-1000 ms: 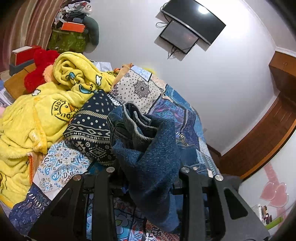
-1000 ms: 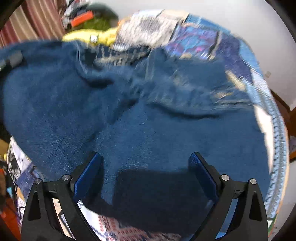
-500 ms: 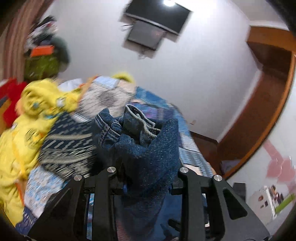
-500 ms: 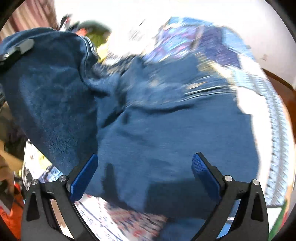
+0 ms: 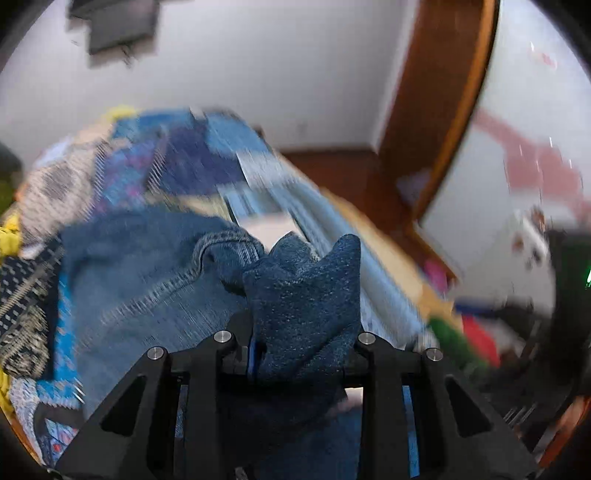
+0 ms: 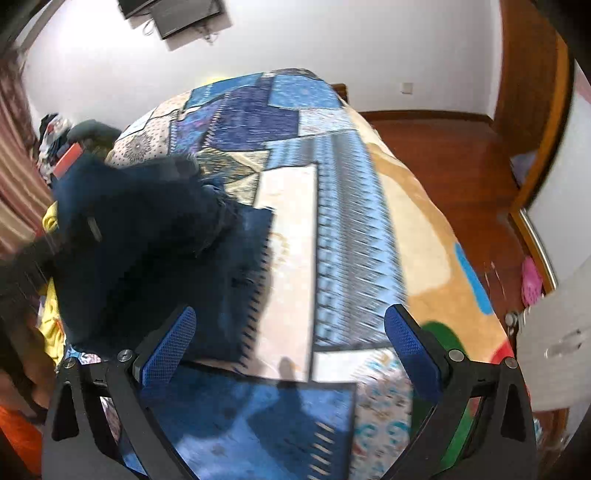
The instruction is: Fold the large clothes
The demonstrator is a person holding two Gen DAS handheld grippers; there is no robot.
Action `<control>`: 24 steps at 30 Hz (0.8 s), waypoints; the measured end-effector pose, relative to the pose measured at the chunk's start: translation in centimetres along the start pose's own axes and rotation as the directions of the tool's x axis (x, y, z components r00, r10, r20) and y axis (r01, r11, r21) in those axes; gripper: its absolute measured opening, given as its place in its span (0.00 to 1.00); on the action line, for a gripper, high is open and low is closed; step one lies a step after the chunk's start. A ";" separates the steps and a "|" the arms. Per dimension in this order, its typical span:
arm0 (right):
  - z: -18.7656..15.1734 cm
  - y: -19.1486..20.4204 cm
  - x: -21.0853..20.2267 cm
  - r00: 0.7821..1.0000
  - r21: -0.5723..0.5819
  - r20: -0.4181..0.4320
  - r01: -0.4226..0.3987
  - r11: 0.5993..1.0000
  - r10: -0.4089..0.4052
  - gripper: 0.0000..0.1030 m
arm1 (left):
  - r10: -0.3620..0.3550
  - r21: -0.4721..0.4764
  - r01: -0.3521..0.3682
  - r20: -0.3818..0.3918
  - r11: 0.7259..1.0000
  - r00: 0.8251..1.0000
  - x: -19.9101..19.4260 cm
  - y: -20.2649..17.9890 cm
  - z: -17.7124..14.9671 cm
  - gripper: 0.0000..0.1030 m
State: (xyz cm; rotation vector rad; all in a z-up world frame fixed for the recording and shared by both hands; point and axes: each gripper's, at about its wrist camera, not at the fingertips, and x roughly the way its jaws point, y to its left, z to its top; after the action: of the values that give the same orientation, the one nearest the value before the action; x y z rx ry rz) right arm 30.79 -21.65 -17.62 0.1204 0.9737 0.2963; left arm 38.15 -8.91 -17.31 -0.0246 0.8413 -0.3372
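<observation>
A dark blue fleece garment with a lighter denim-like part (image 5: 147,273) hangs bunched from my left gripper (image 5: 299,350), which is shut on a thick wad of its fabric (image 5: 306,295). In the right wrist view the same garment (image 6: 147,236) shows as a dark heap at the left over the patchwork bedspread (image 6: 291,229). My right gripper (image 6: 291,332) stands open with wide blue pads (image 6: 170,339) and nothing between them, above bare bedspread to the right of the garment.
Yellow blanket (image 6: 51,317) lies at the bed's left side, a patterned dark cloth (image 5: 22,310) beside it. Wooden floor (image 6: 443,155) and a wooden door frame (image 5: 439,110) lie right of the bed. A wall screen (image 6: 177,14) hangs above the bed's far end.
Both views have swung to the right across the bed. My left gripper carried the blue garment along. The garment no longer lies under my right gripper, which now looks at bare bedspread.
</observation>
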 end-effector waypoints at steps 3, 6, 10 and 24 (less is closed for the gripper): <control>-0.6 -1.9 -0.7 1.000 0.023 -0.012 0.017 1.000 -0.017 0.99 | -0.043 0.014 0.045 -0.119 0.999 0.992 1.9 -0.4 -2.0 0.29; -0.9 -2.3 -1.7 1.000 0.024 -0.004 0.027 0.999 -0.027 0.99 | -0.051 0.042 0.059 -0.167 0.997 0.985 2.0 -0.5 -3.3 0.31; -0.6 -1.8 -2.5 1.000 0.014 0.019 0.013 1.000 -0.014 0.99 | -0.087 0.040 0.096 -0.187 0.995 0.979 0.6 -0.4 -3.6 0.45; 1.9 6.5 -2.0 0.991 -0.138 0.077 -0.096 0.986 0.107 0.99 | 0.143 -0.045 -0.144 -0.021 0.989 0.990 -9.0 8.1 -3.3 0.86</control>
State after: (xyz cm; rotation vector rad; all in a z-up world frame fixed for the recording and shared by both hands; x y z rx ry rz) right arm 30.06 -16.03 -13.50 0.0590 0.8625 0.4461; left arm 32.52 1.86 -14.25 -0.0041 0.8631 -0.1830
